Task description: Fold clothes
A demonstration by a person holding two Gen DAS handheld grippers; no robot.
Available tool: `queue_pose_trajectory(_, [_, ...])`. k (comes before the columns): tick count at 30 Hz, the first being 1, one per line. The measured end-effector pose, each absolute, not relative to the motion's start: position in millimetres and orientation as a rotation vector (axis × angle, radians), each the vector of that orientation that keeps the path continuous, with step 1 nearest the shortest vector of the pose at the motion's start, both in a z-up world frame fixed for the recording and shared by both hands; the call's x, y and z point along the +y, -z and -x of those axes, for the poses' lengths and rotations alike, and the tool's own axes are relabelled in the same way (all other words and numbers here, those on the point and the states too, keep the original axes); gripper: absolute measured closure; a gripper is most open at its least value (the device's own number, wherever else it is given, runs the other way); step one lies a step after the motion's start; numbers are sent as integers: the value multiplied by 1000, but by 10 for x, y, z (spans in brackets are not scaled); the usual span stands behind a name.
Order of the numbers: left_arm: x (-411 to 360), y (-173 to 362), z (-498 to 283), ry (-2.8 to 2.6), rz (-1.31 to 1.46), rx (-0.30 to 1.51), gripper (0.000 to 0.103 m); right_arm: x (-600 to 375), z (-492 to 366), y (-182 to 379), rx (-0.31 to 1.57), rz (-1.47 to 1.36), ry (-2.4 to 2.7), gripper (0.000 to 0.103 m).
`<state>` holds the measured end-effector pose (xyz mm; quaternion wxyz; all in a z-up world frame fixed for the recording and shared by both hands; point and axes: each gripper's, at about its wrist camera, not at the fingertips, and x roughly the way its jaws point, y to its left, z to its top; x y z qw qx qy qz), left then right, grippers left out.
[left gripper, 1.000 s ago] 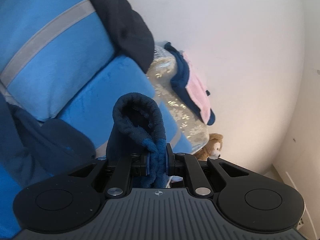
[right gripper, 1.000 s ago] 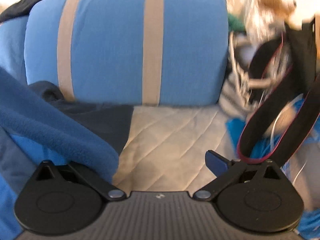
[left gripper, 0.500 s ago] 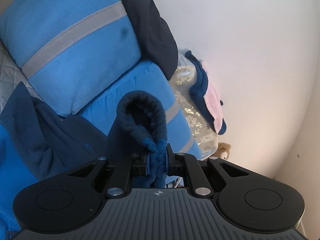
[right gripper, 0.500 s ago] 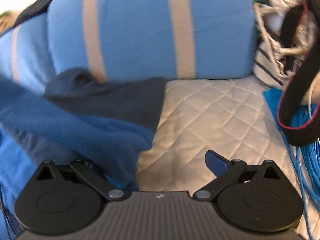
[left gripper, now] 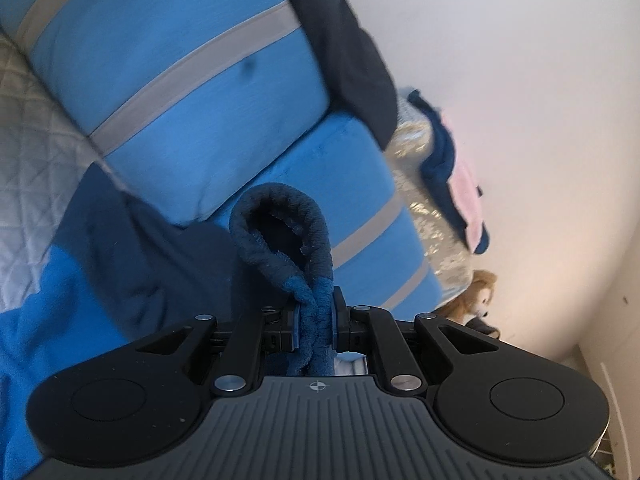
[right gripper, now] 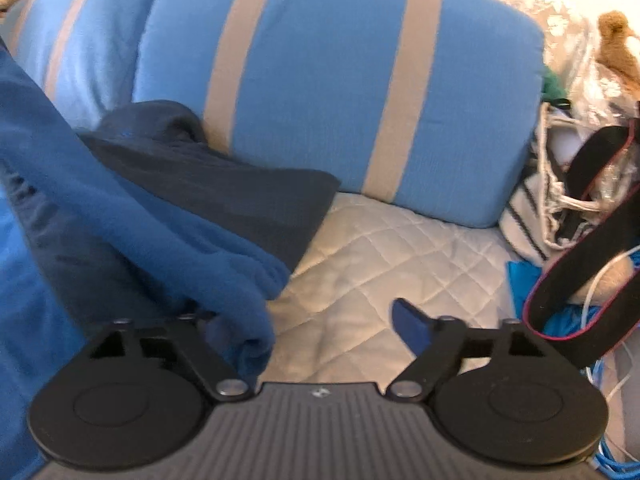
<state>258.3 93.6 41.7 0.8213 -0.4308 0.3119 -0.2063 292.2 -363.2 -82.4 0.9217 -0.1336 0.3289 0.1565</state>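
**A:** Hanging from the left gripper [left gripper: 314,320] is a bunched edge of the blue fleece garment [left gripper: 308,280] — the jaws are clenched on it, with a dark navy loop of its hem arching up just past the pads.

**B:** And the rest of it?

**A:** It drapes away to the left of that view, navy and brighter blue panels mixed. In the right wrist view the same blue fleece garment [right gripper: 132,216] slopes down from the upper left across the quilted bed cover [right gripper: 384,252], and a fold of it reaches in by the left finger.

**B:** So the right gripper [right gripper: 320,328] has it too?

**A:** Not gripped. Its jaws are closing, but a wide gap remains; the fold sits at the left side of that gap, covering that finger's tip, and the right fingertip [right gripper: 412,326] stands clear over the quilt.

**B:** What lies around the garment?

**A:** Two blue pillows with pale stripes. The nearer pillow [right gripper: 344,92] stands against the head of the bed, touching the fleece's dark panel; the second pillow [right gripper: 76,52] sits beside it to the left. To the right there is a striped bag with a black strap [right gripper: 576,272], some blue cords [right gripper: 600,384], and a brown stuffed toy [right gripper: 616,44] — blurred, so no finer detail. Beyond the pillows, in the left view, a white wall [left gripper: 520,80].
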Motion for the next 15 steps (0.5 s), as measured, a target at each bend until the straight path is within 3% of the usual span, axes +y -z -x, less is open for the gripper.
queue_pose_trajectory(3, [947, -338, -2515, 436, 866, 695, 90, -3600, -2891, 850, 686, 289, -368, 52])
queue_pose_trajectory(8, [1006, -193, -2355, 350, 734, 761, 90, -3550, -2828, 857, 691, 284, -402, 71])
queue_pose_trajectory(15, [1175, 174, -2212, 295, 665, 896, 90, -3424, -2692, 846, 645, 379, -402, 70])
